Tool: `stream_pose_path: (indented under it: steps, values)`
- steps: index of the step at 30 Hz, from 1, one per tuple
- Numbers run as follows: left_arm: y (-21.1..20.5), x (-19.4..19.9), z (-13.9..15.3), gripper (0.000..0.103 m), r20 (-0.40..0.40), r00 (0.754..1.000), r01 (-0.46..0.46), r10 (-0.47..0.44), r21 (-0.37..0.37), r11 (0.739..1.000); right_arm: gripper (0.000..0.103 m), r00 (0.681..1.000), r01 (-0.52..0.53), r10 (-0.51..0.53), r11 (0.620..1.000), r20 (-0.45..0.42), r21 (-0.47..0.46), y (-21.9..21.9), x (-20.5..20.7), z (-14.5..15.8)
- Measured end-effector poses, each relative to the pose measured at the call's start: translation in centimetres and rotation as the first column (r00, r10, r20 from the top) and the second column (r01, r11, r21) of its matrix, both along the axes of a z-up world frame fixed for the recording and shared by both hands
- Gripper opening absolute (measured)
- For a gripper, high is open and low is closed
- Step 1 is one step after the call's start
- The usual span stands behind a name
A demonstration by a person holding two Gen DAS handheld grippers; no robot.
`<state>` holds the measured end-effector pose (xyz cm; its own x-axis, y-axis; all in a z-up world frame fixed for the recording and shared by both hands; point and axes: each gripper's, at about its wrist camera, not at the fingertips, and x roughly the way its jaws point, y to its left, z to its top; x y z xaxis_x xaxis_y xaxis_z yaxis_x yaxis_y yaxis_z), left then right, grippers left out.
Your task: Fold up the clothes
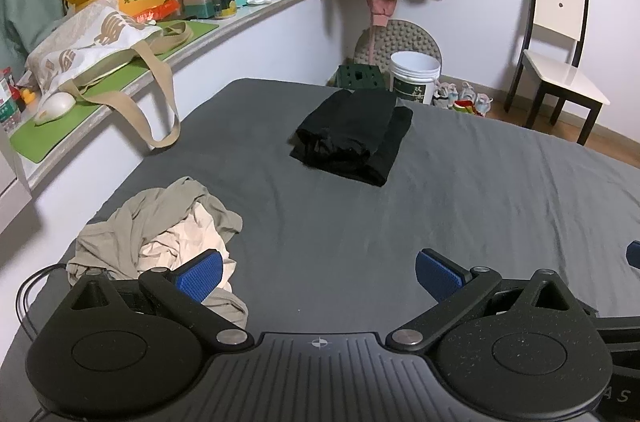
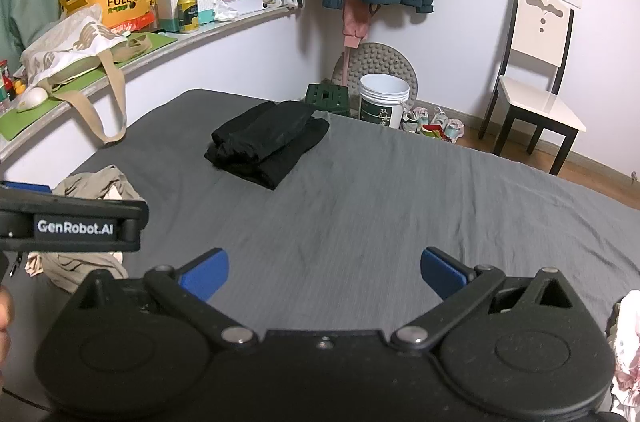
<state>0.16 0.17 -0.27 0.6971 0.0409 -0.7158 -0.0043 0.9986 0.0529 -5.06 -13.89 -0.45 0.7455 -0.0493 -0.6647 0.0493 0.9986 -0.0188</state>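
A folded stack of black clothes (image 1: pixel 354 136) lies on the grey bed sheet (image 1: pixel 480 190), toward the far side; it also shows in the right wrist view (image 2: pixel 266 144). A crumpled heap of olive and cream clothes (image 1: pixel 160 234) lies at the near left, partly under my left finger. My left gripper (image 1: pixel 318 272) is open and empty above the sheet. My right gripper (image 2: pixel 324 272) is open and empty, to the right of the left one, whose body (image 2: pixel 72 224) covers part of the heap (image 2: pixel 92 186).
A cluttered ledge (image 1: pixel 120 78) with a tote bag, boxes and a can runs along the left wall. A white bucket (image 1: pixel 414 76), green stool, shoes and a chair (image 1: pixel 556 58) stand beyond the bed. Jackets hang on the wall. Pink patterned cloth (image 2: pixel 628 342) lies at the right edge.
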Motion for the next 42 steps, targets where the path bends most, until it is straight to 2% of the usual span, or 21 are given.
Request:
stream_pose_path:
  steps: [11, 42]
  values:
    - [1.2, 0.4, -1.1, 0.103, -0.01, 1.0, 0.007, -0.007, -0.004, 1.0, 0.103, 1.0, -0.002, 0.002, 1.0, -0.01, -0.005, -0.1, 0.1, -0.3]
    - [-0.1, 0.3, -0.9, 0.103, -0.033, 0.999, 0.001, 0.0, 0.005, 1.0, 0.103, 0.999, 0.012, -0.012, 1.0, -0.036, -0.003, -0.2, 0.3, -0.8]
